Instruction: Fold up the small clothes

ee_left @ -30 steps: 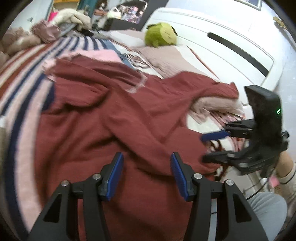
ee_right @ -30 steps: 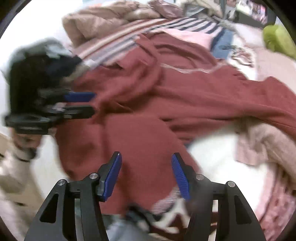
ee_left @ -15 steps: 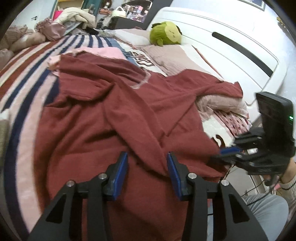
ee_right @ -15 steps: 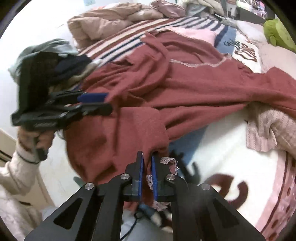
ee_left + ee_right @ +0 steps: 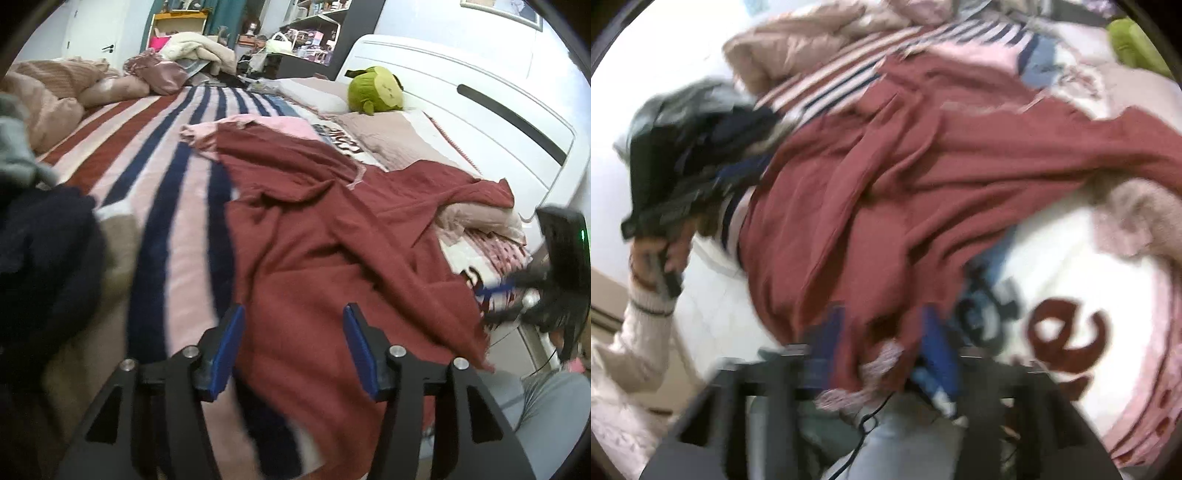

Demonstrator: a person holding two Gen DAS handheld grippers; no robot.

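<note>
Left wrist view. Item: dark red garment (image 5: 332, 258), spread crumpled across the striped blanket (image 5: 173, 177) on the bed. My left gripper (image 5: 291, 347) hung over its near hem, jaws opening, apart, pressing on nothing; half a second before they had stood narrower over a raised fold. Since then the view had swung left, bringing a dark navy heap (image 5: 44, 266) into the left edge. Writing: a dark print on the white cover by the pillow, too blurred to read. Around: green plush toy (image 5: 375, 94), white headboard (image 5: 480, 122), my right gripper (image 5: 509, 299) at the garment's right edge.

Right wrist view, blurred. The right gripper (image 5: 882, 350) had its jaws opening; half a second earlier they were pinched nearly shut. The garment's (image 5: 923, 192) hem lay loose between them. Writing: one large red "e" on the white bedcover (image 5: 1071, 273). The left gripper (image 5: 701, 184) showed at left, in a hand (image 5: 653, 254).
</note>
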